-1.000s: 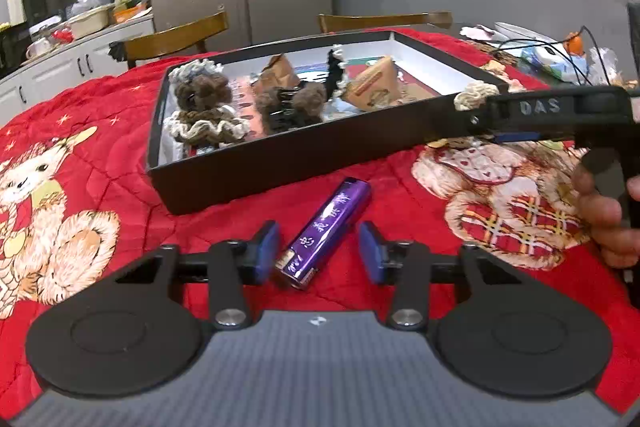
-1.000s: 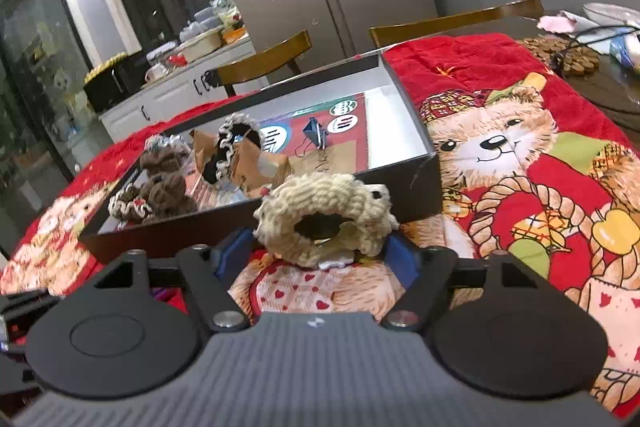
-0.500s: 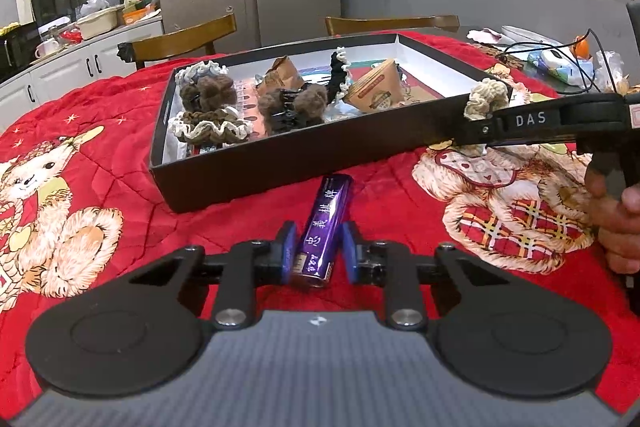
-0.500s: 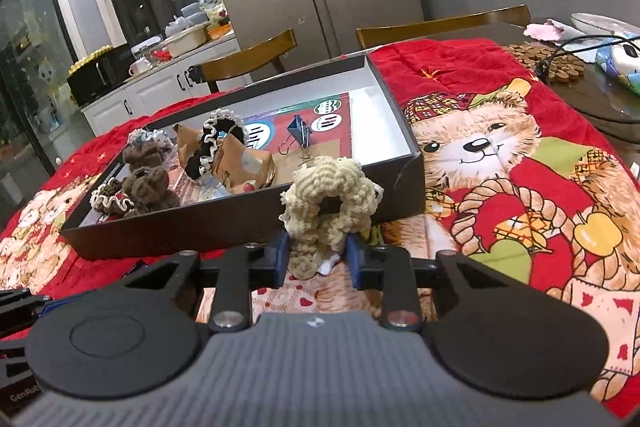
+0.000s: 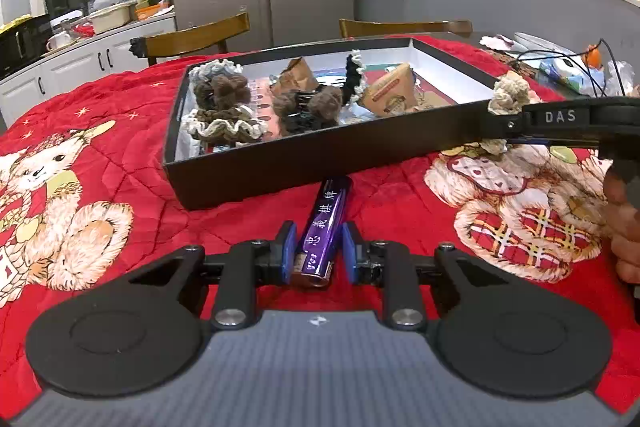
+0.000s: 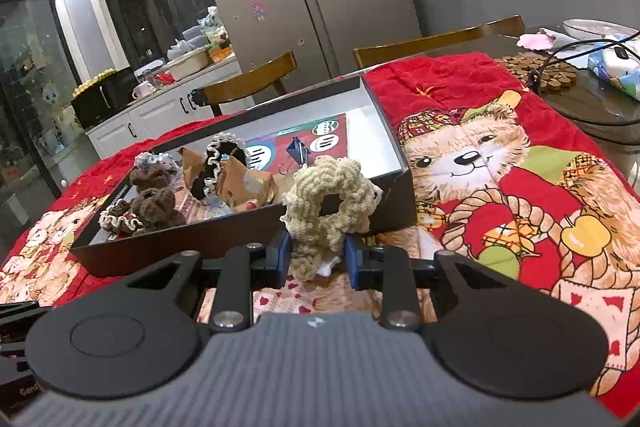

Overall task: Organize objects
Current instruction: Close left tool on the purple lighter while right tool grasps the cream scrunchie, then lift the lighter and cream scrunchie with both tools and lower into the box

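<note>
My left gripper (image 5: 315,253) is shut on a purple lighter (image 5: 323,227) that points toward the near wall of a black tray (image 5: 280,165), low over the red cloth. My right gripper (image 6: 316,255) is shut on a cream crocheted scrunchie (image 6: 332,203) and holds it up in front of the tray's near right corner (image 6: 396,203). The scrunchie (image 5: 510,95) and right gripper also show at the right of the left wrist view. The tray holds brown scrunchies (image 5: 222,95), a black scrunchie (image 6: 218,167) and paper packets (image 5: 390,91).
A red bear-print cloth (image 5: 100,187) covers the table. Wooden chairs (image 5: 196,37) stand behind it. Cables, a round mat (image 6: 540,73) and packets lie on bare table at far right. White cabinets with clutter stand at the left.
Both grippers closed from open: the left on the purple lighter, the right on the cream scrunchie, which has since been lifted a little in front of the tray.
</note>
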